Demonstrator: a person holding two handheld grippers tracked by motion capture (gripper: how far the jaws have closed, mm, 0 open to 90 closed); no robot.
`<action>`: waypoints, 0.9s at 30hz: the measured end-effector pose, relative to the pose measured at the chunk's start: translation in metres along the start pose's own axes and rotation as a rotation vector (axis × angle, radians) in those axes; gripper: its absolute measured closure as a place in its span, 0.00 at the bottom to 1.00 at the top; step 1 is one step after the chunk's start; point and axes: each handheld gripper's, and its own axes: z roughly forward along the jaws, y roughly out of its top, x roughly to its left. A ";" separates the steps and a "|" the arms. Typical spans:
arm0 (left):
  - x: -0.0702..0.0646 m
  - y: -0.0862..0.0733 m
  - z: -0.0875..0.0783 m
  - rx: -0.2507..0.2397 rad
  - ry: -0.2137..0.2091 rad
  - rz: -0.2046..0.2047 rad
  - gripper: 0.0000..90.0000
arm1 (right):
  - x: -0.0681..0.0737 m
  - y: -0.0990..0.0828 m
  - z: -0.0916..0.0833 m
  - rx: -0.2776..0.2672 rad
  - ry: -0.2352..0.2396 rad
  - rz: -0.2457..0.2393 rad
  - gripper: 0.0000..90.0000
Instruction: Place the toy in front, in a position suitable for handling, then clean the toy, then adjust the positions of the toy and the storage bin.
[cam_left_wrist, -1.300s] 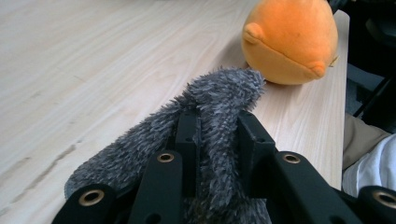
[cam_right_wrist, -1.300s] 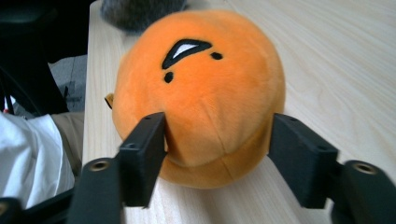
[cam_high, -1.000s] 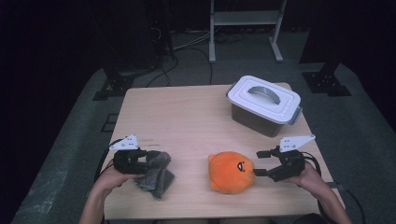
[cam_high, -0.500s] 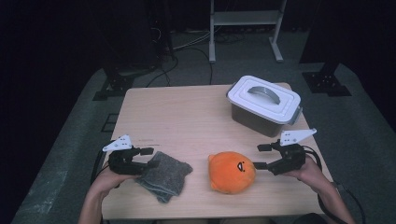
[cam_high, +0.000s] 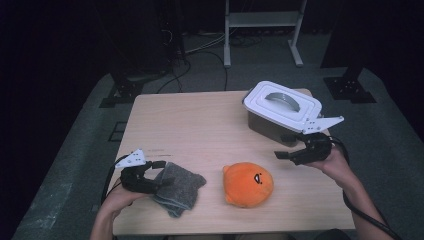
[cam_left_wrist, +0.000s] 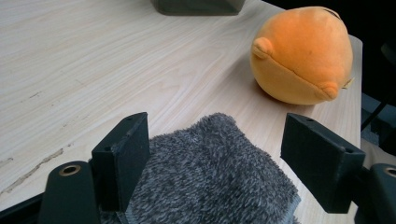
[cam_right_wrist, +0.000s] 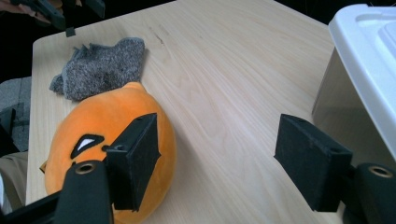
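High view: the left gripper sits at the table's seven o'clock corner, its jaws at the near edge of the grey cloth. The jaws have just been opening and stand wide, with the cloth's edge between them but no pad pressing on it. The orange plush lies at the cloth's three o'clock, a little apart from it. The right gripper hangs above the table at the plush's one o'clock, jaws apart and empty, having just closed slightly. The lidded bin stands at the table's two o'clock.

Left gripper view: both pads flank the cloth, which lies flat and loose, with gaps on each side. The plush is at one o'clock.

Right gripper view: nothing sits between the pads; the plush is behind the left one, the cloth at eleven o'clock, the bin at two o'clock.

To do this release well, I judge the left gripper should lift straight up so neither pad snags the pile and drags the cloth. The right should keep clear of the bin's rim.
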 end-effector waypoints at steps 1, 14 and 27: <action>-0.001 0.000 0.000 0.001 -0.001 0.001 0.25 | 0.000 0.001 0.000 0.000 -0.001 0.000 0.32; -0.006 0.008 0.004 0.006 -0.011 0.039 0.21 | 0.001 0.004 0.001 0.011 -0.004 -0.012 0.32; -0.003 0.009 0.000 -0.019 -0.012 0.033 0.19 | 0.002 0.025 -0.004 -0.009 -0.006 -0.043 0.32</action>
